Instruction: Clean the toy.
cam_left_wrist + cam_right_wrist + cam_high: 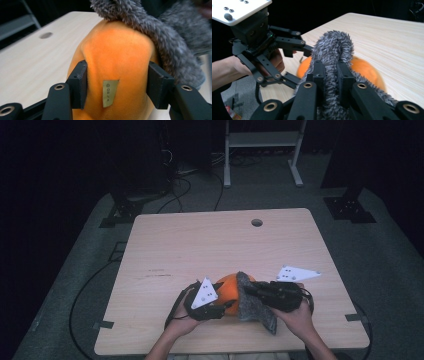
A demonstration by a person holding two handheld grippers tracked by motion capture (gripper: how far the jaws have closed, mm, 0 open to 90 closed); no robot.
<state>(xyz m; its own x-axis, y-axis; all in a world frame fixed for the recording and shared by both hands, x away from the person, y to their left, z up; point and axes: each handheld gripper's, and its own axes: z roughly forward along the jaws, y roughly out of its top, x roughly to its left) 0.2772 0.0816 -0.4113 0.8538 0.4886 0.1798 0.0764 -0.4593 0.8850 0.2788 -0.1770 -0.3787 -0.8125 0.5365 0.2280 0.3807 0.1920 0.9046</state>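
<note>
An orange plush object [229, 290] lies near the front edge of the wooden table [200, 245], partly wrapped in a grey furry cover [252, 306]. My left gripper [225, 308] comes in from the left. Its pads [80, 83] press on both sides of the orange plush [117, 50], around a small sewn label [109, 93]. My right gripper [250, 290] is shut on a fold of the grey fur [334, 47], pinched between its jaws [331, 72]. In the right gripper view the left gripper [303, 66] sits beside the orange plush [364, 68].
A round cable hole [257, 222] is near the table's far edge. Bare tabletop stretches behind and to both sides of the hands. A white metal stand [262, 140] and cables [175, 185] are on the floor beyond the table.
</note>
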